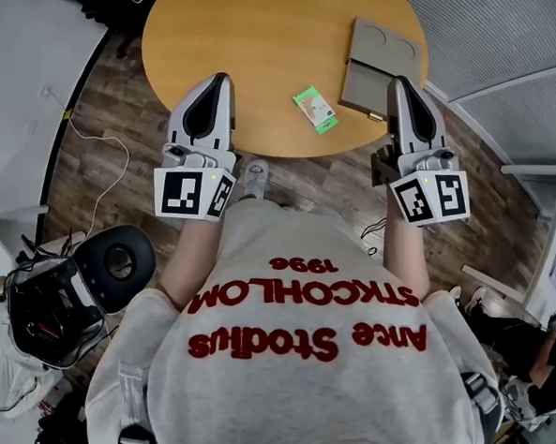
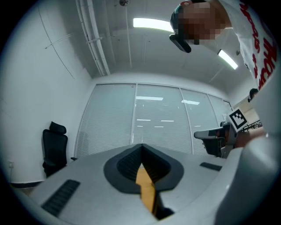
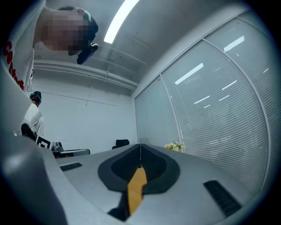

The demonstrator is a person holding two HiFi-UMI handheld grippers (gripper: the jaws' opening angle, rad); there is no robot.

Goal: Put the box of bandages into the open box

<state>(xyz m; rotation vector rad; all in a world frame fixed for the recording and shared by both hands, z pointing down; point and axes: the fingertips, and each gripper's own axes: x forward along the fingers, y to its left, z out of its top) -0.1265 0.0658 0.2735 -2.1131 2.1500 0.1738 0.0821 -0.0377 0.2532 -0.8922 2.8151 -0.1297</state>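
The small green cardboard bandage box (image 1: 314, 109) lies flat, its long axis slanting from near-right to far-left, while the left gripper (image 1: 220, 79) and right gripper (image 1: 396, 82) are both pressed together, empty.

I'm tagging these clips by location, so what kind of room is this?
Most likely an office meeting room: a round wooden table, glass walls with blinds, a black office chair and ceiling strip lights.

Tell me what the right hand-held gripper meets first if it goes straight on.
Probably nothing nearby: the right hand-held gripper points over the open box, and its own view shows only the far wall ahead. Height is unclear.
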